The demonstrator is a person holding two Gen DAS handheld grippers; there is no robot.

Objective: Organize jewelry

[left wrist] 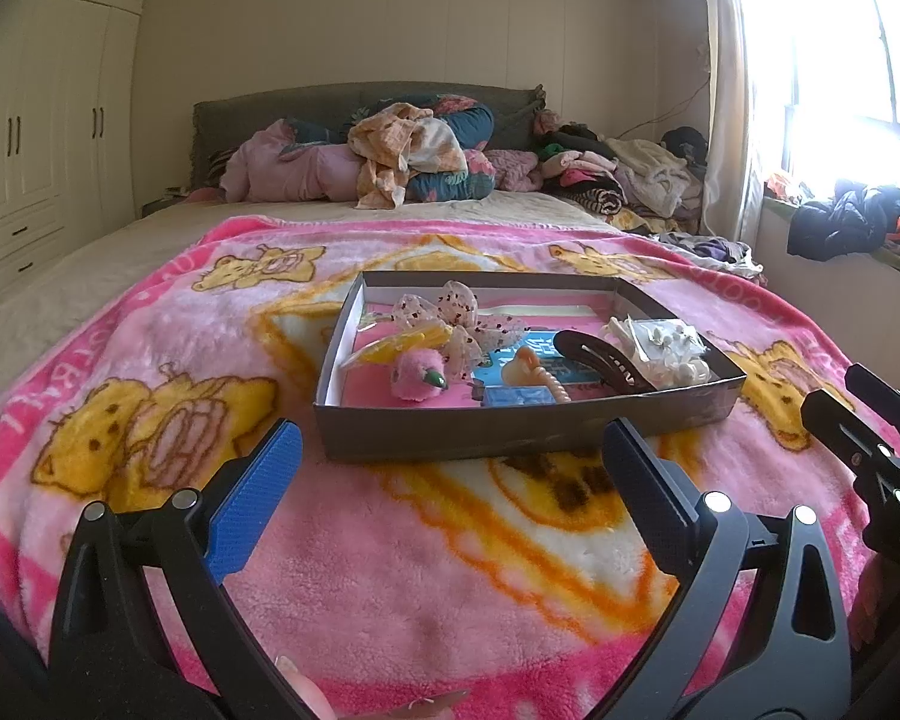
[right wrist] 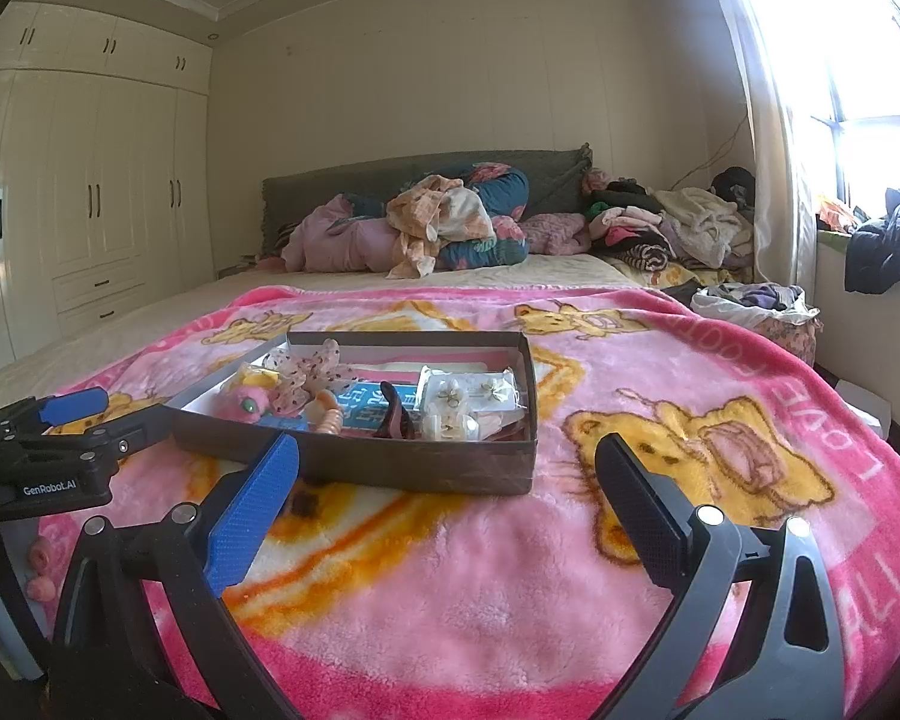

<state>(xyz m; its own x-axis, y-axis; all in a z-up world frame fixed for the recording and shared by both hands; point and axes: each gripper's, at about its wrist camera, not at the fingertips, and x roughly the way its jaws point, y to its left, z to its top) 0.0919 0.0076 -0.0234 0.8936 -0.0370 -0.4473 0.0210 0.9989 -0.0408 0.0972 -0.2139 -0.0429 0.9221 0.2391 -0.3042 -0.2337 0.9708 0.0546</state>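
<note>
A shallow grey cardboard box (left wrist: 510, 435) lies on the pink bear blanket (left wrist: 390, 570), just beyond my left gripper (left wrist: 450, 444), which is open and holds nothing. Inside the box are a pink fluffy clip (left wrist: 417, 381), a dotted sheer bow (left wrist: 459, 315), a black claw clip (left wrist: 600, 360), clear bags of earrings (left wrist: 660, 342) and a blue card (left wrist: 519, 396). In the right wrist view the box (right wrist: 420, 468) sits ahead and slightly left of my right gripper (right wrist: 447, 456), also open and empty. Each gripper shows in the other's view: the right gripper (left wrist: 852, 396), the left gripper (right wrist: 90, 414).
Piles of clothes and bedding (left wrist: 414, 156) cover the head of the bed. White wardrobes (right wrist: 102, 210) line the left wall. A bright window (right wrist: 870, 90) and a sill with dark clothes are on the right. A basket of laundry (right wrist: 750, 306) stands by the bed's right edge.
</note>
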